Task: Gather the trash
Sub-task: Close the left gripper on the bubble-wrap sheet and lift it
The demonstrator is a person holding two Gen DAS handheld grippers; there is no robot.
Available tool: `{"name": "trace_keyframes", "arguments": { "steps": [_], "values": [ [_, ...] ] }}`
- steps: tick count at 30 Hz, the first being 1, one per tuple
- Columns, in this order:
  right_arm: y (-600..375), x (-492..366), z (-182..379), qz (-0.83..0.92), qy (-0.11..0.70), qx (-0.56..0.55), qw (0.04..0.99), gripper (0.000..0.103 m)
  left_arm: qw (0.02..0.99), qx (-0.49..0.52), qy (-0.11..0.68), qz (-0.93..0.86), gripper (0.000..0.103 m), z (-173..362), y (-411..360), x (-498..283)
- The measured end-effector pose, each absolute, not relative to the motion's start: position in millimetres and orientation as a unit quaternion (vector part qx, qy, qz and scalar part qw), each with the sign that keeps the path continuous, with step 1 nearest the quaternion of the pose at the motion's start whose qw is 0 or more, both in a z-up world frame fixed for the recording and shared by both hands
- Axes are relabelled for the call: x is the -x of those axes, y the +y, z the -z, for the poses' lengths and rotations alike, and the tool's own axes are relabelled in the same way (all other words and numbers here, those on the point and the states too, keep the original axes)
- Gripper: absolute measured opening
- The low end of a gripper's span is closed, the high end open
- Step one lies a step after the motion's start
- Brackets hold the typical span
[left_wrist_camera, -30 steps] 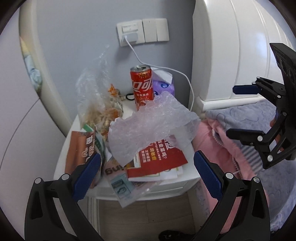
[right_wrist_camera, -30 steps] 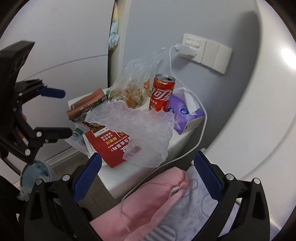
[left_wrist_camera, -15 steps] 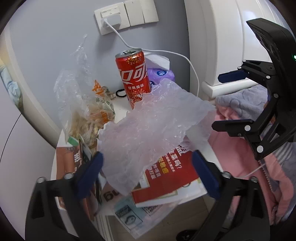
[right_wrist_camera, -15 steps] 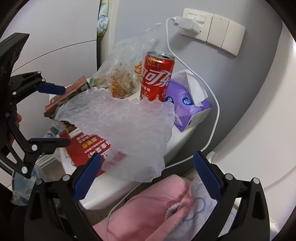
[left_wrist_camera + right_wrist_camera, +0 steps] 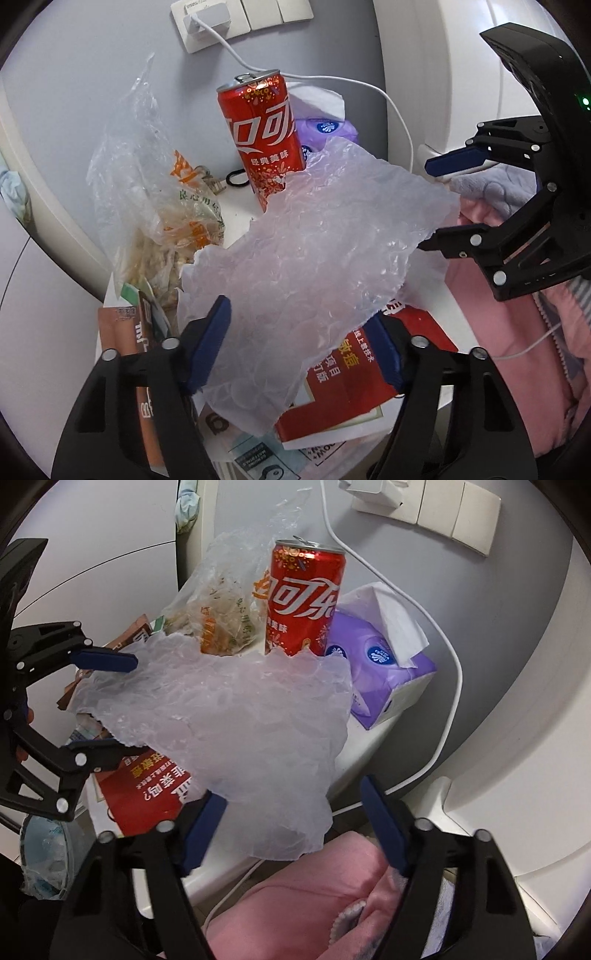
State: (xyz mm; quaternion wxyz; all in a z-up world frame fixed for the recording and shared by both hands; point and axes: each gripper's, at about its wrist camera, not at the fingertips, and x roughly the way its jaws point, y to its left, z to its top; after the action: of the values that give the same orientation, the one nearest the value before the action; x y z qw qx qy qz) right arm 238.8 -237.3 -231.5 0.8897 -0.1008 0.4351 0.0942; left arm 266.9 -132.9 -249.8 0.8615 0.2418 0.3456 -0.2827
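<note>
A crumpled clear plastic sheet (image 5: 317,251) (image 5: 240,720) lies over the clutter on a small white nightstand (image 5: 369,738). Behind it stand a red cola can (image 5: 264,136) (image 5: 304,598) and a clear bag of food scraps (image 5: 159,206) (image 5: 221,605). My left gripper (image 5: 303,347) is open, its fingers on either side of the sheet's near edge. My right gripper (image 5: 295,827) is open too, at the sheet's other edge. Each gripper shows in the other's view, the right one (image 5: 439,199) and the left one (image 5: 110,701).
A red leaflet (image 5: 354,384) and other papers lie under the sheet. A brown carton (image 5: 136,362) lies at the left edge. A purple tissue pack (image 5: 380,668) and a white charger cable (image 5: 369,88) are at the back. Pink bedding (image 5: 303,897) lies right of the nightstand.
Both grippers have moved in toward the nightstand, and now the plastic sheet lies between each pair of open fingers.
</note>
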Motion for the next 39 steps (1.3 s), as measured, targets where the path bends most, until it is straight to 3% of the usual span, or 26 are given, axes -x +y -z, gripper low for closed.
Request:
{"name": "trace_keyframes", "arguments": {
  "steps": [4, 8, 13, 14, 39],
  "values": [
    [-237.5, -237.3, 230.6, -0.09, 0.43, 0.098, 0.893, 0.05, 0.861, -0.236, 0.347, 0.288, 0.05, 250.8, -134.0, -269.4],
    [-235.9, -233.0, 226.0, -0.09, 0.422, 0.097, 0.897, 0.033, 0.863, -0.219, 0.349, 0.293, 0.028, 248.7, -133.5, -265.9],
    [-236.4, -227.3, 215.3, -0.092, 0.413, 0.081, 0.902, 0.021, 0.858, -0.219, 0.355, 0.3, 0.016, 246.8, -137.6, -258.9],
    [-236.6, -226.4, 213.6, -0.093, 0.412, 0.078, 0.903, 0.016, 0.856, -0.217, 0.357, 0.303, 0.009, 246.2, -138.4, -258.3],
    [-238.9, -187.2, 159.9, -0.112, 0.376, 0.053, 0.918, 0.012, 0.88, -0.188, 0.324, 0.293, 0.006, 189.2, -131.3, -216.9]
  ]
}}
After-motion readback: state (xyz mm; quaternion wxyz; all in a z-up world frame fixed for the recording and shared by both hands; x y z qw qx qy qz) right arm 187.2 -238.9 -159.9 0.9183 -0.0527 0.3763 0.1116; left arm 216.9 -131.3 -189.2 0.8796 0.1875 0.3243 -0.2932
